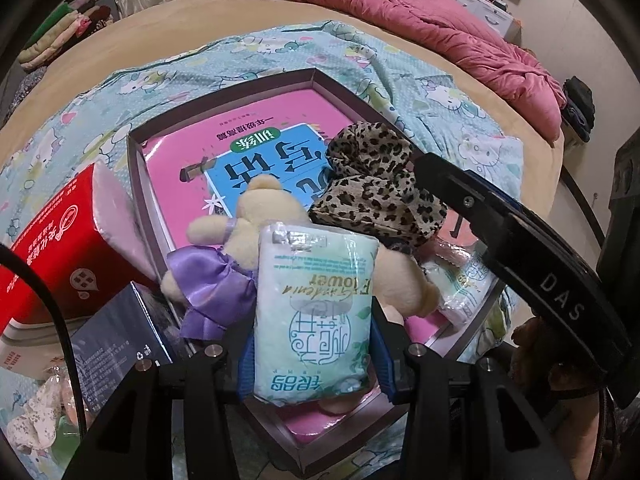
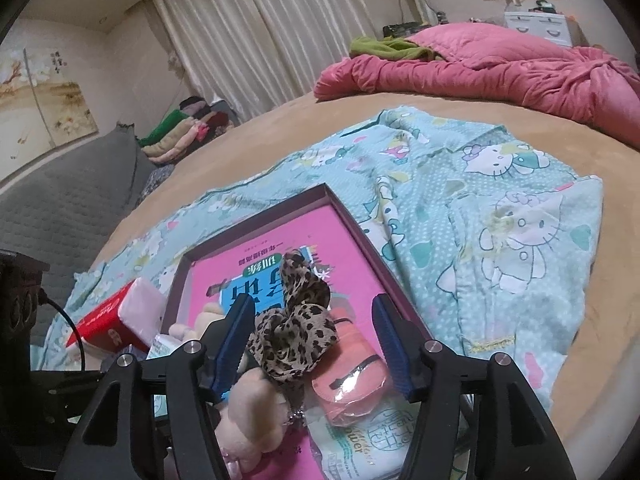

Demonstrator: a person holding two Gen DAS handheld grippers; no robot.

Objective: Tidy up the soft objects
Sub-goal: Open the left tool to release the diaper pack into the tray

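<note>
Tissue pack (image 1: 314, 312) sits clamped between the blue fingers (image 1: 245, 364) of the left gripper (image 1: 316, 360), held upright over the near end of the tray (image 1: 136, 160). Left fingers are closed on the pack; both pads press its sides.

Tray is the landmark. It lies on the cartoon-print sheet (image 2: 500, 200) on the bed, with a pink book (image 1: 188, 168) flat on its floor. Already in the tray: plush bear (image 1: 256, 216) with purple bow at the near left, leopard-print scarf (image 2: 296, 320) bunched near the middle, a second tissue pack (image 2: 360, 440) and an orange packet (image 2: 352, 376) at the near right. Red box (image 1: 60, 240) and dark box (image 1: 120, 336) stand just outside the tray's left wall.

Right gripper (image 2: 316, 344): fingers stand apart, scarf between them but pads not pressing it. Reading: scarf is released and lying in the tray.

Step in hand, as judged: set the held pack down inside the tray.

Notes for doing it well:
- Lower the pack into the free patch near the tray's front edge, beside the bear, not on top of it.
- Keep it clear of the right gripper, which crosses above the tray's right side.
- Lay it flat on the book before letting go, so it does not tip against the wall.
- Risk: soft pack may cling to a pad on release; open slowly.
</note>
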